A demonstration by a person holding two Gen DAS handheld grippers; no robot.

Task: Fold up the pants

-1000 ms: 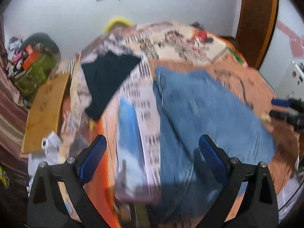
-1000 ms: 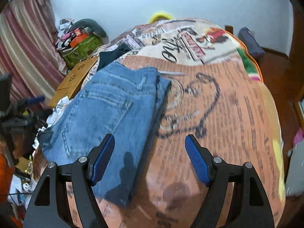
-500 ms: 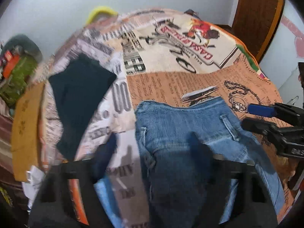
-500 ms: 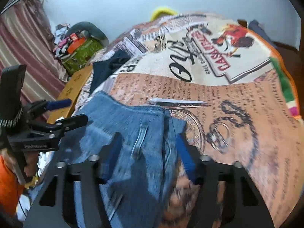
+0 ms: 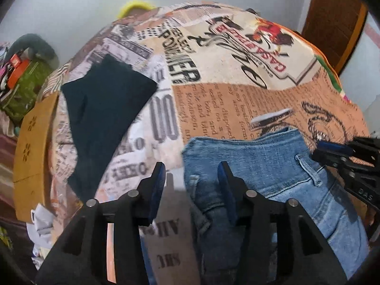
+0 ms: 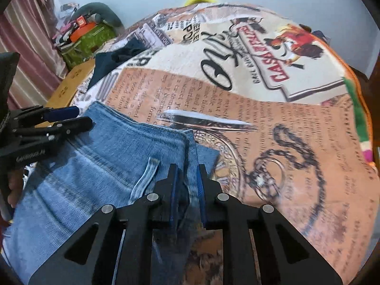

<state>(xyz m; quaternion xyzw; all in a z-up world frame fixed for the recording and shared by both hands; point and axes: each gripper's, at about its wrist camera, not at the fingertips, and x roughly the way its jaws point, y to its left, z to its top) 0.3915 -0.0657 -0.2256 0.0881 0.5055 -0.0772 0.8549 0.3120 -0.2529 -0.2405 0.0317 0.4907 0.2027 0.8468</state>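
Observation:
Blue jeans [image 5: 261,166] lie folded on the printed bedspread, waistband toward the far side; they also show in the right wrist view [image 6: 106,166]. My left gripper [image 5: 192,178] straddles the jeans' left waistband corner, jaws partly closed with a gap between them. My right gripper [image 6: 186,178] has its jaws nearly closed around the right waistband edge, with denim between the pads. Each gripper shows in the other view: the right one [image 5: 332,152] at the jeans' right edge, the left one [image 6: 68,118] at their left edge.
A dark folded garment [image 5: 104,109] lies on the bedspread [image 5: 237,66] to the left of the jeans. A wooden board [image 5: 30,147] and a green bag of clutter [image 6: 87,38] stand left of the bed. A wooden door [image 5: 332,19] is at far right.
Both grippers have moved forward to the jeans' waistband end and lowered onto its two corners. Both sets of jaws have narrowed from wide open, the right one more.

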